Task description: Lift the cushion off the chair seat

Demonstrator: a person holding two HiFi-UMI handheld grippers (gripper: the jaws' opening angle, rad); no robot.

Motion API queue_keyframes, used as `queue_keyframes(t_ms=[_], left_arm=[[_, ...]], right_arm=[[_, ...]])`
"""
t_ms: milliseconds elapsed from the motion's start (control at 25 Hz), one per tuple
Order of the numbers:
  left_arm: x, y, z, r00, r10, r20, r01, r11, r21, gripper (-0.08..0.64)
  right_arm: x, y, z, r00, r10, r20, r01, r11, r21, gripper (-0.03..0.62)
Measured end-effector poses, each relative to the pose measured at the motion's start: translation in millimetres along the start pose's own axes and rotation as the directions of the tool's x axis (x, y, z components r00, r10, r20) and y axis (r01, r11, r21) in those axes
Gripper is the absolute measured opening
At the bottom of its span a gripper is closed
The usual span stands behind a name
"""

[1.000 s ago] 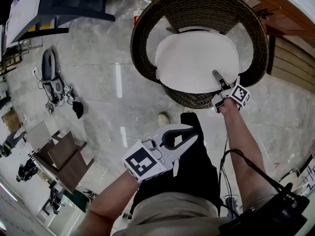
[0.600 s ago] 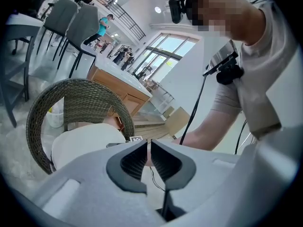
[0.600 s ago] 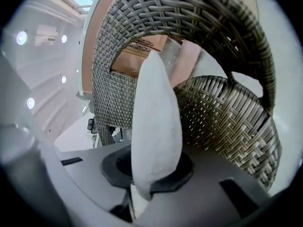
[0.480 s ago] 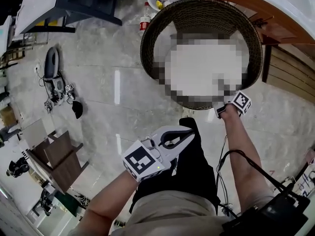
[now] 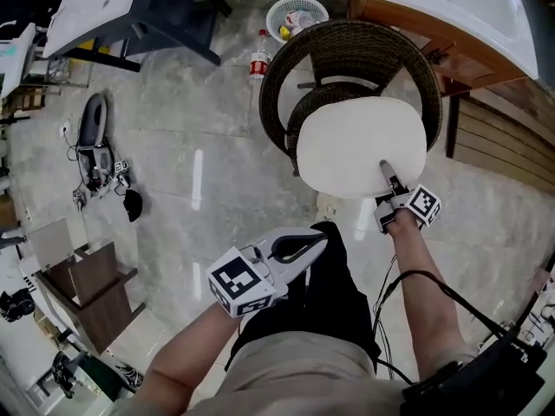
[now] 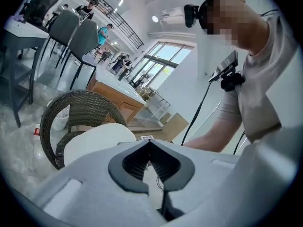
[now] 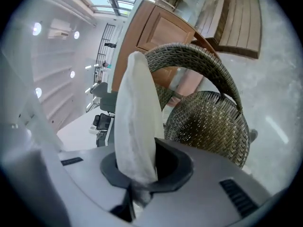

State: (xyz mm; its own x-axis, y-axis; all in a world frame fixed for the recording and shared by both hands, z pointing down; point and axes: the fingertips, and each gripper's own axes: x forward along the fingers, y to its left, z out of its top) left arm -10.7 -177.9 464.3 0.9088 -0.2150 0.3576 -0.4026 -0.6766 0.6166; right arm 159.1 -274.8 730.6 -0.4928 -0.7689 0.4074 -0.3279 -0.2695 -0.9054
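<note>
The white round cushion (image 5: pixel 360 146) hangs above the dark wicker chair (image 5: pixel 282 68), clear of its seat (image 5: pixel 308 111), which shows at the cushion's left. My right gripper (image 5: pixel 387 176) is shut on the cushion's near edge; its jaws have just been closing tighter on the fabric. In the right gripper view the cushion (image 7: pixel 135 117) stands edge-on between the jaws, with the chair (image 7: pixel 208 122) behind it. My left gripper (image 5: pixel 319 237) hovers over the person's lap, shut and empty. In the left gripper view, the cushion (image 6: pixel 94 138) and chair (image 6: pixel 61 108) lie beyond its closed tips (image 6: pixel 150 143).
A white basket (image 5: pixel 297 14) and a bottle (image 5: pixel 257 62) stand on the floor behind the chair. A wooden counter (image 5: pixel 408 16) and slatted panel (image 5: pixel 512 141) are at right. A dark table (image 5: pixel 147 7) is at top left, wooden stools (image 5: pixel 91 289) at lower left.
The right gripper has risen with the cushion, which has come off the seat. The left gripper has shifted slightly left and stays shut.
</note>
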Motion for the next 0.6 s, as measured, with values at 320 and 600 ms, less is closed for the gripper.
queue_keyframes(t_ms=[320, 600], left_arm=[[-56.5, -36.0, 1.2, 0.999, -0.005, 0.042, 0.003, 0.999, 0.040, 0.006], [-109.7, -71.1, 0.6, 0.995, -0.003, 0.097, -0.004, 0.997, 0.073, 0.006]], right_arm=[[-60.0, 80.0, -33.2, 0.999, 0.039, 0.004, -0.038, 0.996, -0.084, 0.051], [-115.3, 144.1, -81.6, 0.994, 0.107, -0.030, -0.110, 0.986, -0.125, 0.051]])
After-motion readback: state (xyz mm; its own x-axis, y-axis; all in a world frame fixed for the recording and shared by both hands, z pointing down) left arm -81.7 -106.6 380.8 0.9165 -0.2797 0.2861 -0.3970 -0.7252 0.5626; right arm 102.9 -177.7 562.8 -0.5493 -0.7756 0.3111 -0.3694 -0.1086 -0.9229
